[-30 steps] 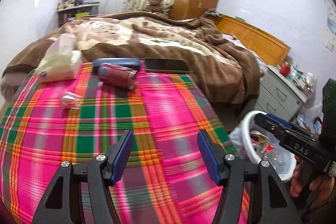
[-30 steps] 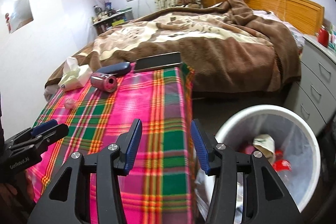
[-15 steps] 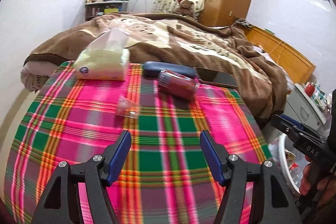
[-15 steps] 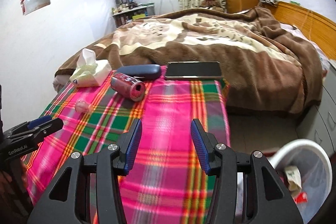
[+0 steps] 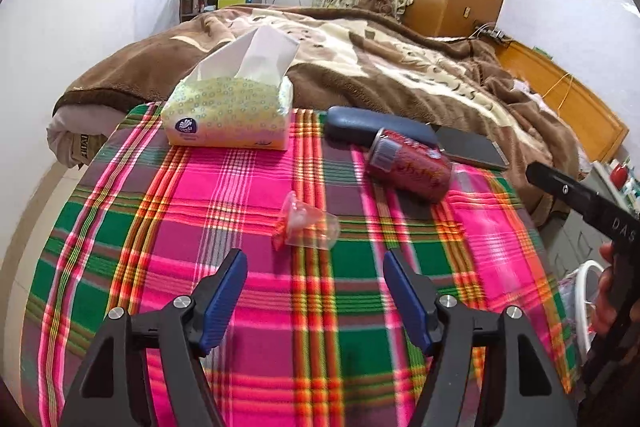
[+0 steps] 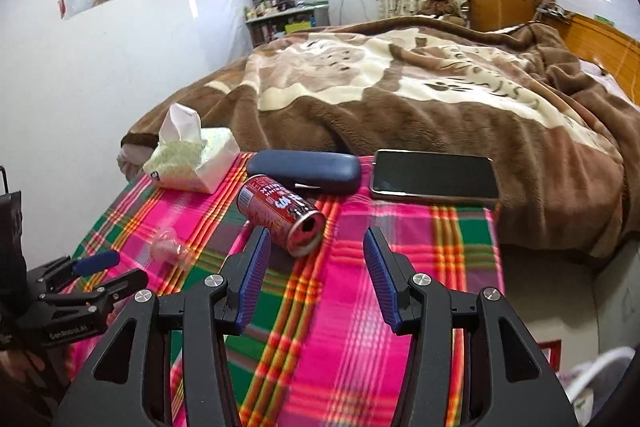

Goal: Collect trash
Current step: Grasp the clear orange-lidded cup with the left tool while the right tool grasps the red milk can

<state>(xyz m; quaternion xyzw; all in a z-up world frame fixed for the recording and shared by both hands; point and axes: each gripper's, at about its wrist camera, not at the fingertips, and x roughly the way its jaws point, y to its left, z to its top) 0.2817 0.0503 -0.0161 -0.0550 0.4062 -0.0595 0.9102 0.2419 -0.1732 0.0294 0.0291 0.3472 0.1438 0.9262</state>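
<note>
Now | left gripper [image 5: 314, 277] fingers opening wider, empty | plastic cup [image 5: 306, 221] nearer

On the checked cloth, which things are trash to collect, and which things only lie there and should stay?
Trash to collect:
- red can, lying on its side
- clear plastic cup, tipped over

Only lying there:
- tissue box
- dark blue case
- phone

Both claws are open and empty.

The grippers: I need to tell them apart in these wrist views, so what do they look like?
Both look alike: the left gripper and right gripper have black angular frames with silver screws and ribbed blue pads. White lettering marks each body as seen from the other camera.
</note>
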